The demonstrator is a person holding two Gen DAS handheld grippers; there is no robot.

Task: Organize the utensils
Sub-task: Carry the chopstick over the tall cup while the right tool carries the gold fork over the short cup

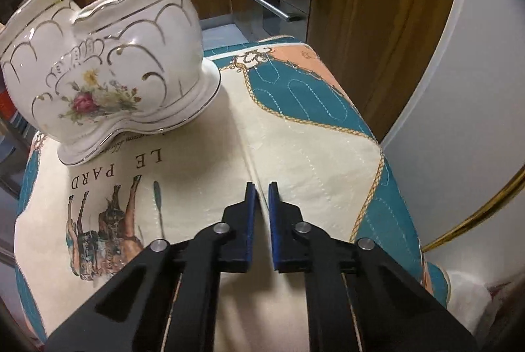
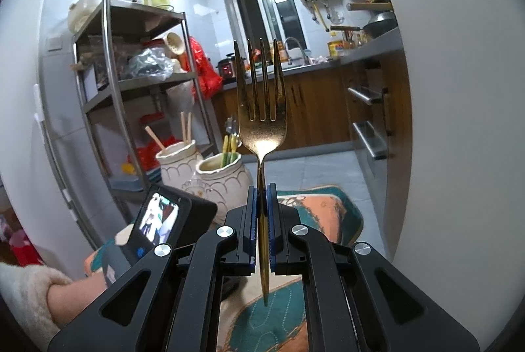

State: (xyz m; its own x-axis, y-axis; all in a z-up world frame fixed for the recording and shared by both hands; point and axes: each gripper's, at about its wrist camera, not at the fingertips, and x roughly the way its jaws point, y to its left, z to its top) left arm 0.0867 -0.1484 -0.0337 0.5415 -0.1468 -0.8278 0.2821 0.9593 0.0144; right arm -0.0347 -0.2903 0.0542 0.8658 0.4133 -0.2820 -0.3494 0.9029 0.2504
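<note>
Right gripper (image 2: 262, 187) clamps fork (image 2: 261, 96); tablecloth (image 1: 229, 128) reads "LE PARD".

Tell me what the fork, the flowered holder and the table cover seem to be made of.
Fork: metal with a polished gold finish, judging by its bright mirror-like glints. Holder: glazed ceramic or porcelain, glossy white with gilt lines and a printed flower spray. Cover: quilted fabric, matte, with visible stitch lines and a printed pattern; the fibre can't be told.
</note>
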